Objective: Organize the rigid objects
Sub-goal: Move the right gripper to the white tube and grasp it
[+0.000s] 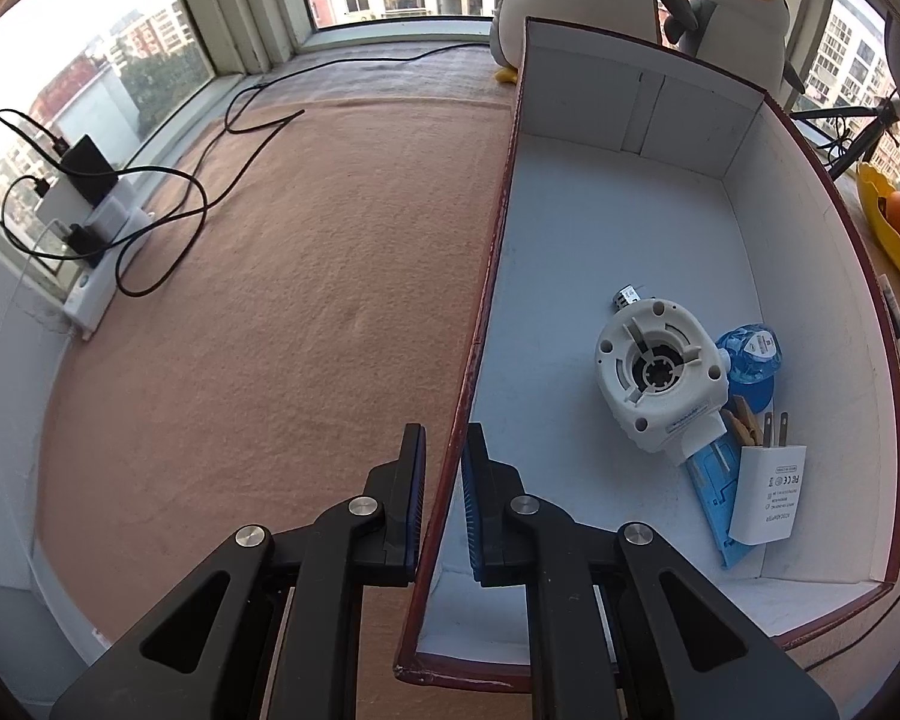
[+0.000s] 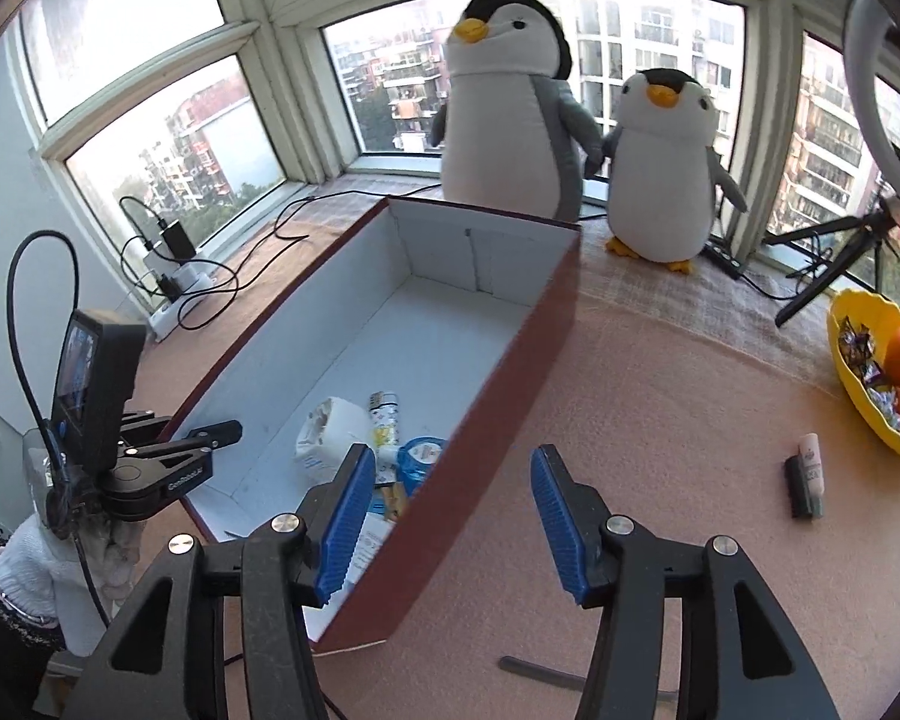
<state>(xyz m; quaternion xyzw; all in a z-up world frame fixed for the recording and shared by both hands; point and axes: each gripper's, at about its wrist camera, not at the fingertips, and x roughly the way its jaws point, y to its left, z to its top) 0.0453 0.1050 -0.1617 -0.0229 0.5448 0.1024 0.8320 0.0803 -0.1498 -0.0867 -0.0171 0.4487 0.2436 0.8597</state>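
Note:
An open cardboard box (image 1: pixel 678 114), dark red outside and white inside, stands on the pink cloth. My left gripper (image 1: pixel 445 432) is shut on its left wall, one finger on each side. Inside lie a white round device (image 1: pixel 660 378), a blue bottle (image 1: pixel 750 360), a white plug adapter (image 1: pixel 765 495) and a flat blue piece (image 1: pixel 714 498). My right gripper (image 2: pixel 453 453) stands open over the box's (image 2: pixel 510 372) right wall near the front corner, pads clear of it. A small white tube beside a black stick (image 2: pixel 807 474) lies on the cloth to the right.
Two plush penguins (image 2: pixel 510 108) stand behind the box at the window. A yellow bowl (image 2: pixel 858 402) with oranges and sweets sits at the right edge. A power strip with chargers and cables (image 1: pixel 90 228) lies at the left wall. A thin grey rod (image 2: pixel 546 675) lies under the right gripper.

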